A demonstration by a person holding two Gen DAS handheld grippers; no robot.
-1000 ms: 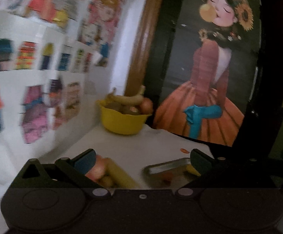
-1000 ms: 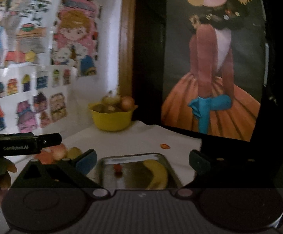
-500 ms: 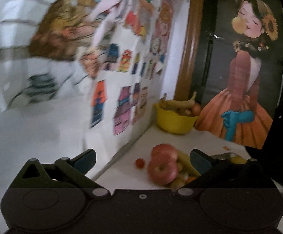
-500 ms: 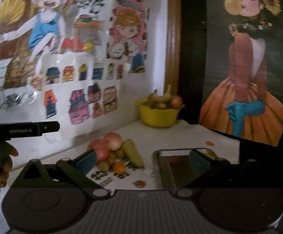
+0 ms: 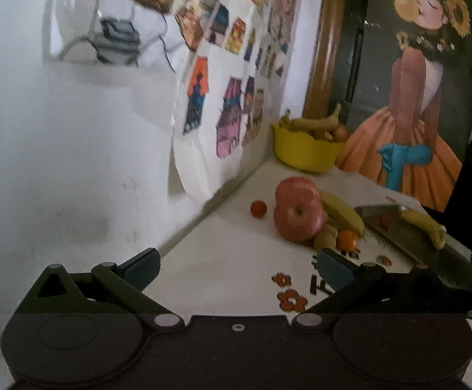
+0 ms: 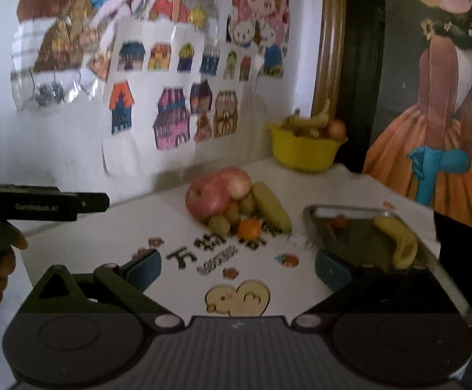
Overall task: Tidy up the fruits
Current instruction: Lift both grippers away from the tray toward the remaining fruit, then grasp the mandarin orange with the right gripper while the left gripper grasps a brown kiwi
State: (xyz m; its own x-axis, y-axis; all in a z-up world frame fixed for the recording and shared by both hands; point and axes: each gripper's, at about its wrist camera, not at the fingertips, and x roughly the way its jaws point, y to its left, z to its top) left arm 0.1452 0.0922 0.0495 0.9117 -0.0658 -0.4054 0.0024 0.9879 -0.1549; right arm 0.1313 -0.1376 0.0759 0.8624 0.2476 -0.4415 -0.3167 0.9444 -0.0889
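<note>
A pile of fruit lies on the white table: two red apples point(image 5: 297, 219) point(image 6: 203, 200), a banana point(image 5: 341, 213) point(image 6: 271, 206), a small orange point(image 5: 347, 240) point(image 6: 249, 229) and several small greenish fruits point(image 6: 219, 224). A small red fruit point(image 5: 258, 209) lies apart, left of the pile. A metal tray point(image 5: 408, 237) point(image 6: 359, 237) holds a banana point(image 5: 426, 226) point(image 6: 398, 237) and a small red fruit point(image 6: 338, 221). My left gripper point(image 5: 239, 268) is open and empty, short of the pile. My right gripper point(image 6: 237, 268) is open and empty above the table.
A yellow bowl point(image 5: 304, 152) point(image 6: 304, 152) with bananas and an onion-like fruit stands at the back by a framed picture point(image 5: 414, 81). A wall with paper drawings point(image 6: 177, 81) runs along the table's left. The left gripper's body point(image 6: 41, 206) shows at the right wrist view's left edge.
Both grippers have pulled back and swung left. The fruit pile has come into full view in both views, and the tray has shifted to the right. Both stay open.
</note>
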